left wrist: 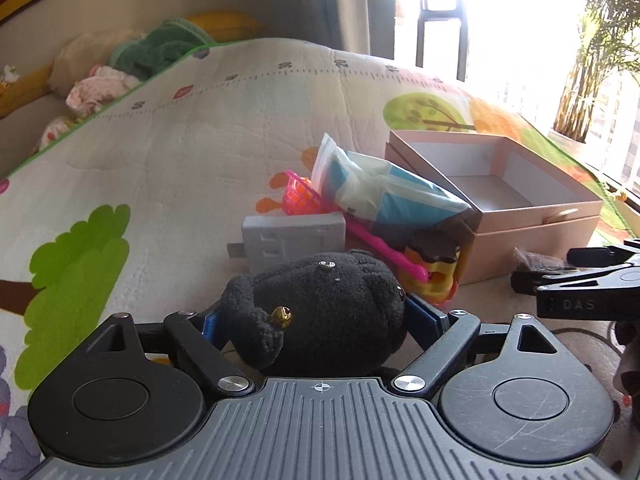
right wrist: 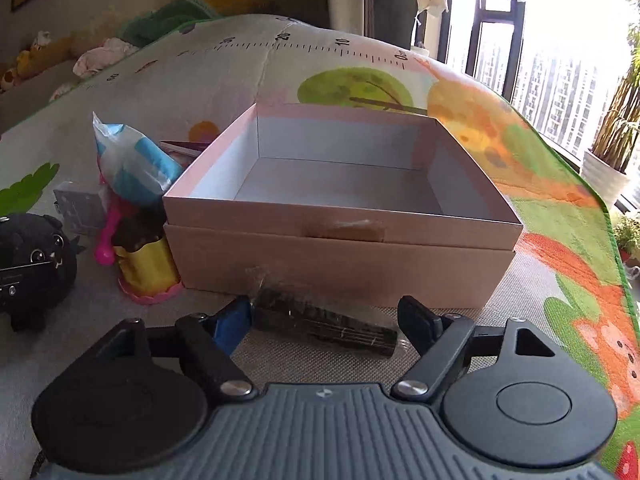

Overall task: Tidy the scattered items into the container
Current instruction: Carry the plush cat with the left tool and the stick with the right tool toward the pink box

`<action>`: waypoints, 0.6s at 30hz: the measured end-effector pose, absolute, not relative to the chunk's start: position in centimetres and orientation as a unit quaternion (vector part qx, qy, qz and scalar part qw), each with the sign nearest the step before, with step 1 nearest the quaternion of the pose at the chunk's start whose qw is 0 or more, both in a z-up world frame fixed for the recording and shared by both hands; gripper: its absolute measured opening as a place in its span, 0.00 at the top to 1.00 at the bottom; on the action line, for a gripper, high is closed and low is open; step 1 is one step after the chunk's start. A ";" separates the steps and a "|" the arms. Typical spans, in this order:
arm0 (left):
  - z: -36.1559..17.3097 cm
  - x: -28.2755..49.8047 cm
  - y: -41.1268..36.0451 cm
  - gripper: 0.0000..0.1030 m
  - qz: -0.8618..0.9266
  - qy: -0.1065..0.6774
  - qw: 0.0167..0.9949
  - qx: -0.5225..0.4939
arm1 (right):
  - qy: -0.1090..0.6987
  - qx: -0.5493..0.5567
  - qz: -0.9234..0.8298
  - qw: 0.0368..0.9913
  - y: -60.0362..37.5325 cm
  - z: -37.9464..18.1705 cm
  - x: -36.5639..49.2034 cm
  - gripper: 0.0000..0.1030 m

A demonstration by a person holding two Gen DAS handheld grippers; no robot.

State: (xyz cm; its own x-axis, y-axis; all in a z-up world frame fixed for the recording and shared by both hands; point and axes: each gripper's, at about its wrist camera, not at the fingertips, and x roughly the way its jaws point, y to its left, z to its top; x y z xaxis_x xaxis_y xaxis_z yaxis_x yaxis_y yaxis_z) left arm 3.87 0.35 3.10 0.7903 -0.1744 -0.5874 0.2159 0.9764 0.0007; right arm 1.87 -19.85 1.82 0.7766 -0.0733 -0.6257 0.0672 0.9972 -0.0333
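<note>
A black plush toy (left wrist: 328, 308) with a small gold bell lies on the play mat between the fingers of my left gripper (left wrist: 318, 318), whose blue pads press on both its sides. The plush also shows in the right wrist view (right wrist: 36, 264). An open pink box (right wrist: 344, 216) stands on its lid just ahead, with nothing inside it. My right gripper (right wrist: 326, 314) is open around a dark crinkly packet (right wrist: 324, 326) lying on the mat before the box. Left of the box lie a blue-and-white pouch (left wrist: 384, 192), a pink toy scoop (left wrist: 300, 196), a grey block (left wrist: 292, 240) and a yellow toy (right wrist: 144, 264).
The colourful play mat (left wrist: 160, 152) spreads far to the left and back. Pillows and a green blanket (left wrist: 160, 48) lie beyond its far edge. A window (right wrist: 560, 64) and a white plant pot (right wrist: 604, 176) are on the right, past the mat's green border.
</note>
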 end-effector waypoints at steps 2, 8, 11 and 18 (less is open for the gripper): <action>3.0 2.5 0.1 0.12 -0.120 0.317 0.941 0.023 | 0.332 0.003 -0.025 0.943 -20.4 2.1 1.1 0.28; 3.2 -0.7 -0.6 0.07 -0.159 0.335 0.929 -0.004 | 0.331 -0.034 0.014 0.943 -21.6 3.6 -3.9 0.55; 3.4 -1.4 -0.9 0.04 -0.181 0.357 0.916 -0.024 | 0.339 -0.046 0.019 0.939 -22.3 3.6 -6.0 0.55; 3.8 -3.4 -0.9 0.01 -0.221 0.347 0.911 -0.028 | 0.328 -0.021 0.012 0.944 -23.4 3.8 -8.3 0.25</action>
